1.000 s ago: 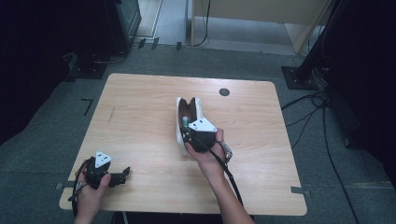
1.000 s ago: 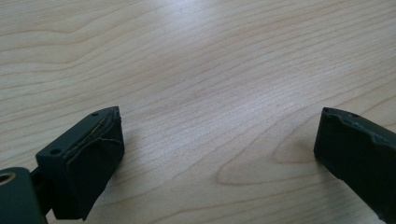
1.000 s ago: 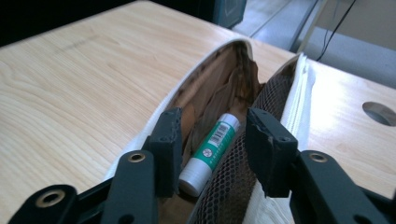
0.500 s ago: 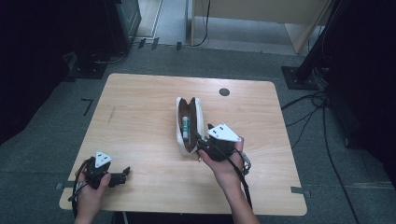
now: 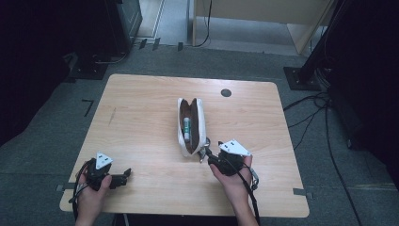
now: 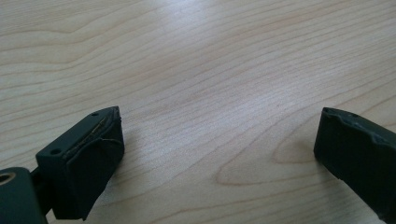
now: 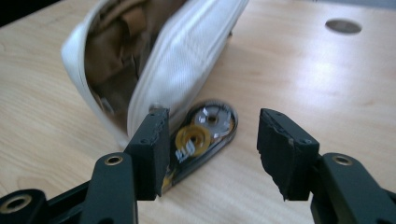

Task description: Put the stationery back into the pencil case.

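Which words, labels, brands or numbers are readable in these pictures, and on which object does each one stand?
No text can be read with certainty.
Correction tape dispenser: a small white mark beside its yellow wheel, too blurred to read.
Green and white item inside the open white pouch: any label is too small to read.
Both grippers, left and right, and the wooden table show no print.

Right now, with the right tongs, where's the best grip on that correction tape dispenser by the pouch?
Probably its free rounded end. The correction tape dispenser lies flat on the table, one side tucked against the white pouch. The right tongs are open just before it. Come in low from the person's side, jaws across its thin flat faces, away from the pouch wall.
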